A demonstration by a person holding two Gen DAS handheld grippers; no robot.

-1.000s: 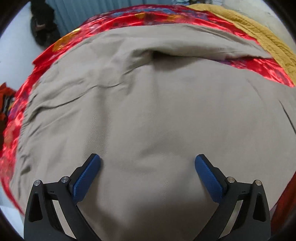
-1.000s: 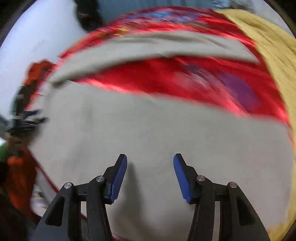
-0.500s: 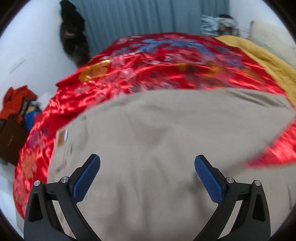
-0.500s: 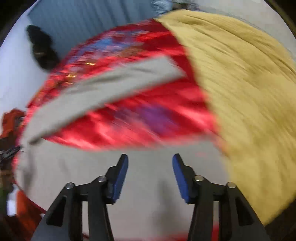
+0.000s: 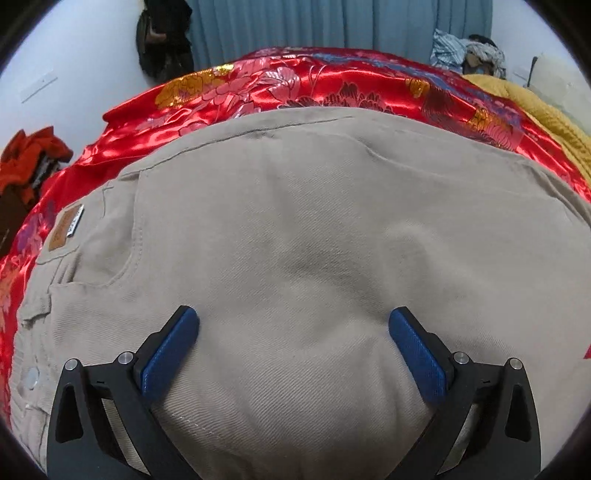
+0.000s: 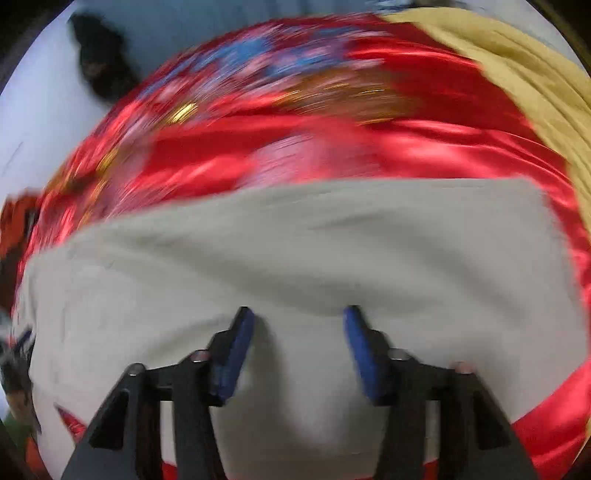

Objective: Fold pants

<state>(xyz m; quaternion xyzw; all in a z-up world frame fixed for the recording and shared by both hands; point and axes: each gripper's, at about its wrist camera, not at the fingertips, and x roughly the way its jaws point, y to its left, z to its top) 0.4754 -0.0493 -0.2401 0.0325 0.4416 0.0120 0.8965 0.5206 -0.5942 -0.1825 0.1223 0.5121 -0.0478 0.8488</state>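
Beige pants (image 5: 295, 229) lie spread on a red satin bedspread (image 5: 303, 81). In the left wrist view I see the waist end, with a back pocket and a brown leather label (image 5: 64, 229) at the left. My left gripper (image 5: 293, 343) is open wide and empty, just above the seat fabric. In the blurred right wrist view the pants (image 6: 295, 251) show as a beige band across the red cover (image 6: 424, 155). My right gripper (image 6: 297, 339) is open and empty over that cloth.
A mustard yellow blanket (image 5: 546, 114) lies along the bed's right side; it also shows in the right wrist view (image 6: 524, 74). Blue curtains (image 5: 332, 26) hang behind the bed. Orange clothes (image 5: 29, 162) are piled at the left. A dark bag (image 5: 162, 40) hangs on the wall.
Both grippers have swung across the bed and come back low over the pants. The far leg now lies on the near one, and the left view shows the waist end.
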